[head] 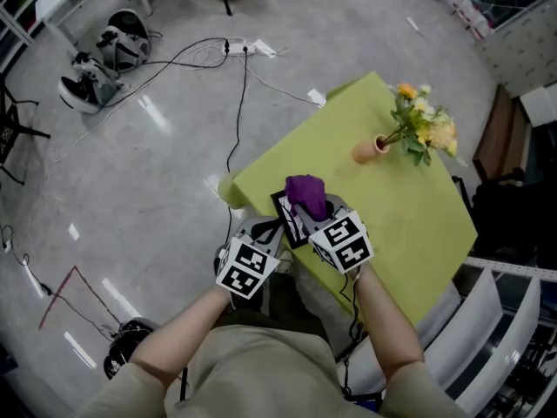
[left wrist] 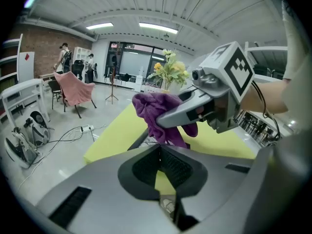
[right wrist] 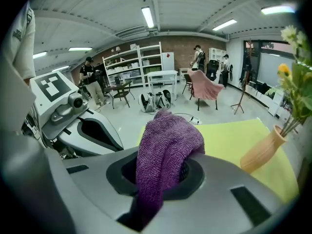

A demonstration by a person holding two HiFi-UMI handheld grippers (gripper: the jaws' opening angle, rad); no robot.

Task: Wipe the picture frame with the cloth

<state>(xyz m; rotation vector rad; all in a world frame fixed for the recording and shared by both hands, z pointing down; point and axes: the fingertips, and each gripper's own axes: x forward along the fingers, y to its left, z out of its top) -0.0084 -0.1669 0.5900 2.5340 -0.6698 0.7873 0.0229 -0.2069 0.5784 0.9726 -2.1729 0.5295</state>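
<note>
Look for the picture frame (head: 287, 225) at the near edge of the green table (head: 400, 207): dark-bordered, long axis running away from the body, set between the two grippers. Over its far half, and apparently resting on it, note the purple cloth (head: 306, 194), bunched into a lump and clamped in the right gripper (head: 320, 218), jaws closed hard on a thick fold with a tail hanging back through them (right wrist: 168, 150). So the wiping side is the right, already above the frame, with the uncovered glass lying toward the body, probably calling for a stroke drawn back along that long axis. On the other side, find the left gripper (head: 265, 233) just beside the frame's left border, tips pressed together (left wrist: 160, 152) right at that dark edge (left wrist: 138, 140); cannot tell whether nipping it or merely bracing it. Both forearms reach forward with elbows bent, the right a little farther ahead and angled inward across the frame. Farther off, well clear of any stroke, see a vase (head: 367, 150) of flowers.
</note>
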